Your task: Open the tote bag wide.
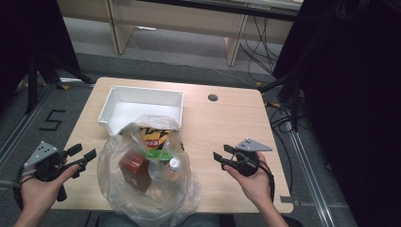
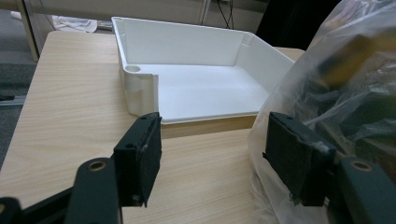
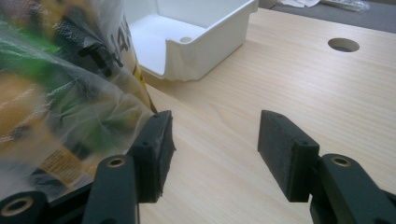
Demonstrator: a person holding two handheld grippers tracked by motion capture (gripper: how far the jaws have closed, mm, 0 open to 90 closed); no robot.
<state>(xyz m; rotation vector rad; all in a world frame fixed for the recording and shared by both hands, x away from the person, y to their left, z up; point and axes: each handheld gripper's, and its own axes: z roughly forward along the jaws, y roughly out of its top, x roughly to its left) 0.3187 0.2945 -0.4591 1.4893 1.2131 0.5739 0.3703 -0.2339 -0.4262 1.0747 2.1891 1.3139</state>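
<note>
A clear plastic bag (image 1: pixel 146 189) lies on the near middle of the wooden table (image 1: pixel 227 118). Inside it are a yellow snack packet (image 1: pixel 153 137), a brown box (image 1: pixel 135 165) and a bottle with a white cap (image 1: pixel 174 164). My left gripper (image 1: pixel 84 152) is held at the table's left edge, open, pointing at the bag. In the left gripper view this gripper (image 2: pixel 215 135) has bare table between its jaws and the bag (image 2: pixel 336 84) against its right jaw. My right gripper (image 1: pixel 222 152) is open to the right of the bag. In its own view the right gripper (image 3: pixel 215 130) holds nothing and the bag (image 3: pixel 60 93) lies by its left jaw.
An empty white tray (image 1: pixel 113 101) stands behind the bag, and appears as the tray (image 2: pixel 140 88) and the tray (image 3: pixel 205 51) in the gripper views. A round cable hole (image 1: pixel 213 97) sits at the table's far right. Desk legs and cables lie beyond the table.
</note>
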